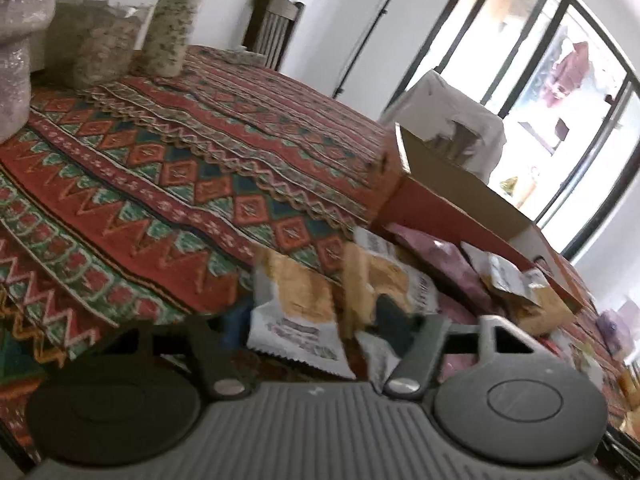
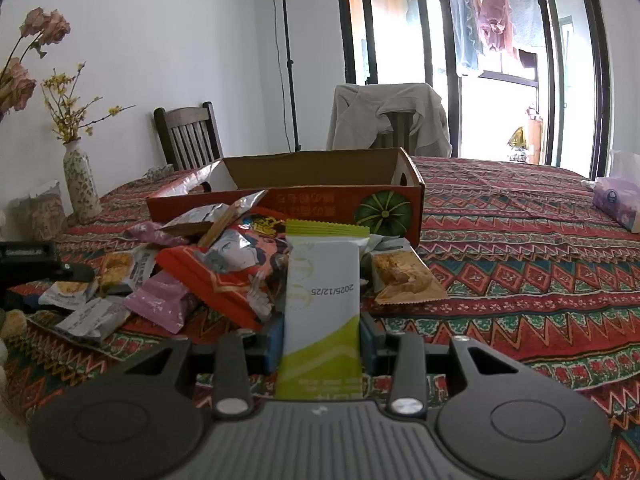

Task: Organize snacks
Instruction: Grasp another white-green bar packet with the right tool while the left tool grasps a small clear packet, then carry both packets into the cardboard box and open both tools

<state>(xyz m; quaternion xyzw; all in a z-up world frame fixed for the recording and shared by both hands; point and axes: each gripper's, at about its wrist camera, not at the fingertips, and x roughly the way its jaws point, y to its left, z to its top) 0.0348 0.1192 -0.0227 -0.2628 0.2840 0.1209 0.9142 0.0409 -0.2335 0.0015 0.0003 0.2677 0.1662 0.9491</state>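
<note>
Right gripper (image 2: 322, 344), low in the centre of the right wrist view, is clamped on a white and lime-green foil snack sachet (image 2: 323, 300), its blue pads pressing the packet's two long edges while the packet stands upright with the printed date upside down. Such a sachet looks light and thin, with a slick crinkly skin, so a grip across the flat middle, as here, should hold better than one on the sealed, serrated ends, which would fold. Left gripper (image 1: 320, 332), at the bottom of the left wrist view, stands partly open over a white and tan biscuit packet (image 1: 298, 312); whether its pads touch the packet I cannot tell through the blur. Just beyond the sachet lies a loose heap of packets on the red patterned tablecloth (image 2: 520, 280): an orange cartoon-printed bag (image 2: 236, 268), a pale pink pouch (image 2: 160, 300) and a clear-wrapped golden crisp bar (image 2: 404, 276), all soft, puffy and likely to slide over each other. Behind the heap, at mid-frame, sits the open orange cardboard box (image 2: 320, 200) with a green melon print, apparently the place for the snacks. Farther back stand a speckled ceramic vase (image 2: 82, 184) at left and two chairs.
</note>
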